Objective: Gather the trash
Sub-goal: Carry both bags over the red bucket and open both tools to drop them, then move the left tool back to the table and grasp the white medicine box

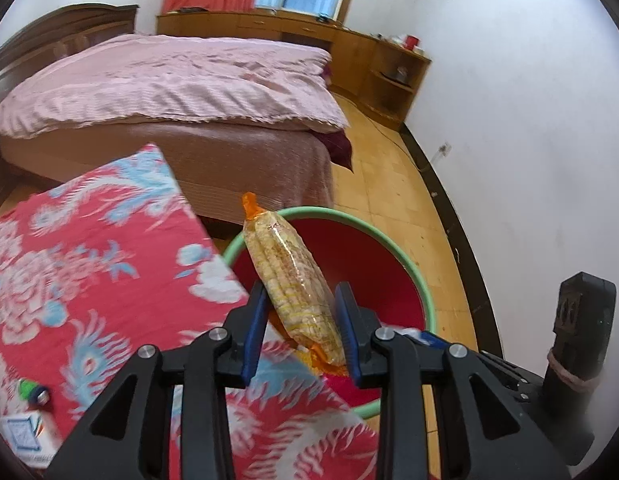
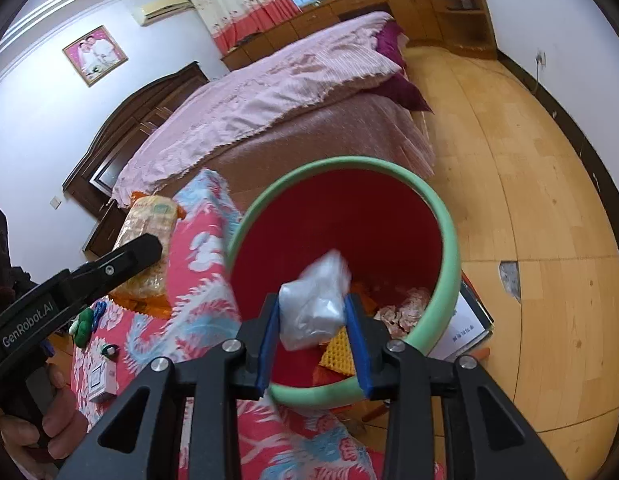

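Blue-padded left tool (image 1: 299, 320) is clamped on a clear-wrapped corn cob (image 1: 289, 280); the right tool (image 2: 314, 330) pinches a crumpled white plastic bag (image 2: 315, 304). Both should be released only once centred over the green-rimmed red bin (image 2: 445, 248).

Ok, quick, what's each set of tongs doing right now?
Left tongs: shut on the corn packet, at the bin's rim.
Right tongs: shut on the crumpled plastic bag, over the bin.

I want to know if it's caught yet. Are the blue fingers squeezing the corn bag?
Touching. The left wrist view shows both blue fingers pressed against the sides of the corn bag, holding it up over the red bin.
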